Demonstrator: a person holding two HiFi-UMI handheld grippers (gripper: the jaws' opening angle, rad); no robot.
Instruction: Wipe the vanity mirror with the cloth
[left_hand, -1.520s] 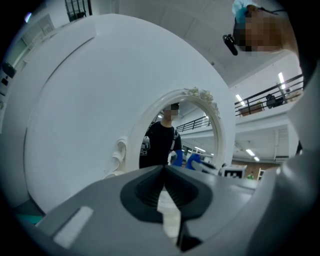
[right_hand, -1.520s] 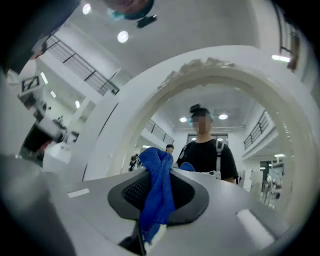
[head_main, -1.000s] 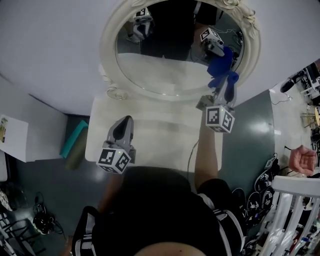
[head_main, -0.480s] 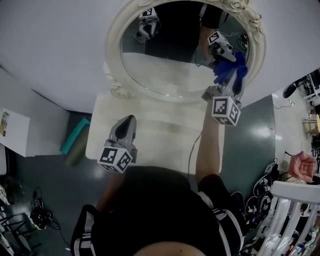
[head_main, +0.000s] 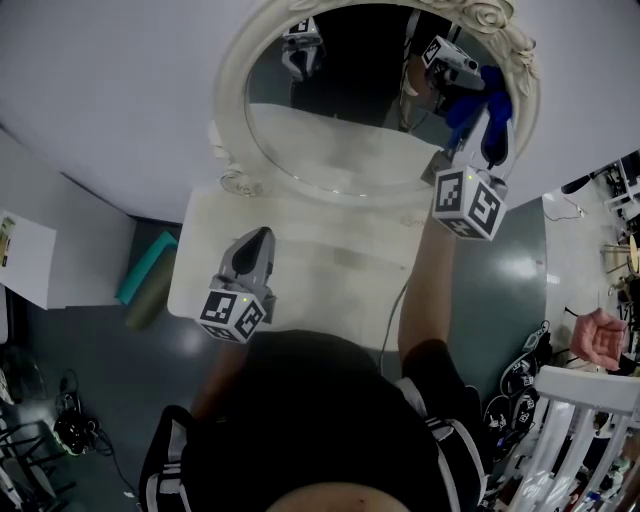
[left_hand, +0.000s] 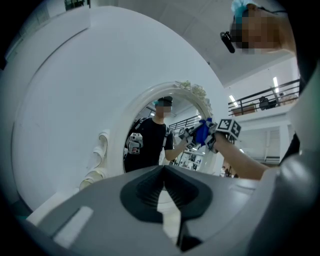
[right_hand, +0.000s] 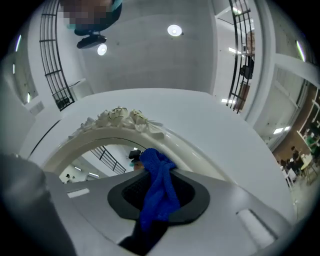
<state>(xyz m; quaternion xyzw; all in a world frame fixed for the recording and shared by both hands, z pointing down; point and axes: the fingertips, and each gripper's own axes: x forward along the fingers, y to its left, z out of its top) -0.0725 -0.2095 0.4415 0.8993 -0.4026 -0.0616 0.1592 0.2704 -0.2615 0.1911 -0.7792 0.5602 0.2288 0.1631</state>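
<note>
The oval vanity mirror (head_main: 350, 130) in its ornate white frame (head_main: 225, 110) stands at the back of the white vanity top (head_main: 300, 260). My right gripper (head_main: 490, 135) is raised against the mirror's right side, shut on the blue cloth (head_main: 478, 105). In the right gripper view the cloth (right_hand: 159, 192) hangs bunched between the jaws, with the frame's floral crest (right_hand: 120, 119) just beyond. My left gripper (head_main: 257, 240) hovers low over the vanity top, shut and holding nothing. In the left gripper view the mirror (left_hand: 160, 135), cloth (left_hand: 201, 134) and right gripper's marker cube (left_hand: 228, 129) lie ahead.
A teal object (head_main: 148, 272) lies on the dark floor left of the vanity. A white box (head_main: 22, 262) stands at far left. At right are a white railed rack (head_main: 585, 430), floor cables (head_main: 525, 375) and another person's hand (head_main: 600, 340).
My right gripper has carried the cloth up and to the right along the mirror's right side. The left gripper has stayed where it was.
</note>
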